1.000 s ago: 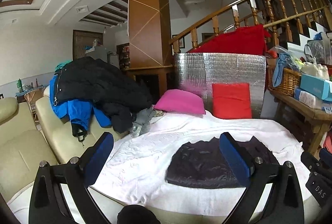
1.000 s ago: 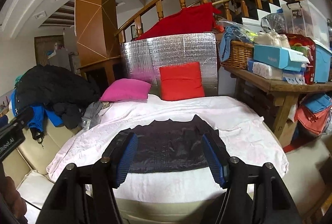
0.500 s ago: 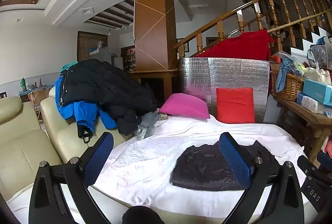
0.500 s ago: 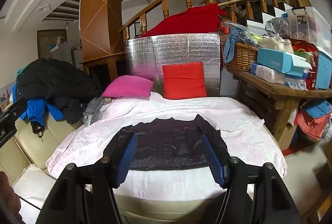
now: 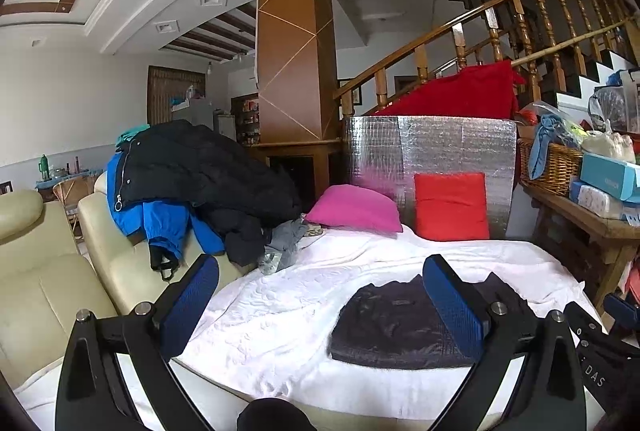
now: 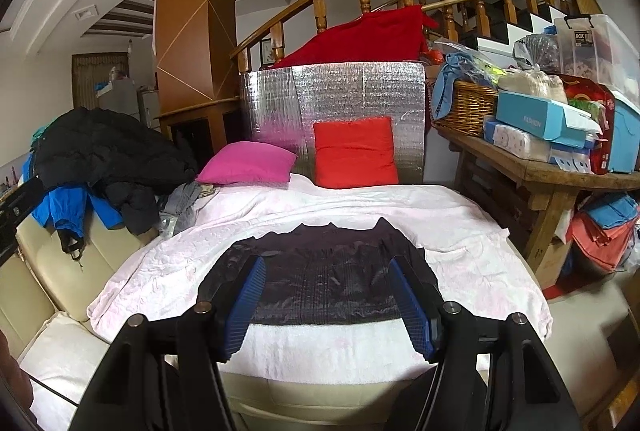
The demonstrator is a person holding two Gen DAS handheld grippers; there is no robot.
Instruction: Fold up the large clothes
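Seemingly one garment is finished: the dark garment (image 6: 324, 279) lies as a flat, compact rectangle on the white blanket (image 6: 460, 215) that covers the bed, near its front edge. Both tools hover short of it and above the blanket, touching nothing. The right tool (image 6: 328, 305) has its blue pads spread with only air between them, the dark fabric showing beyond the gap; the left tool (image 5: 320, 301) is likewise released, its jaws standing wide, with the garment off to its right side.

By my reading, the step in hand is the pause between pieces, or a last check of the fold. Whether the far edge, where two small points of cloth stick up, is a collar or a loose corner is hard to say from this low angle.

If the fold stands, the next move calls for fetching another piece from the pile of coats (image 5: 192, 167) heaped on the cream sofa (image 5: 52, 283) to the left: black over blue, bulky and likely to drag. That would need both tools, one to each shoulder, and a clear stretch of blanket to spread it on.
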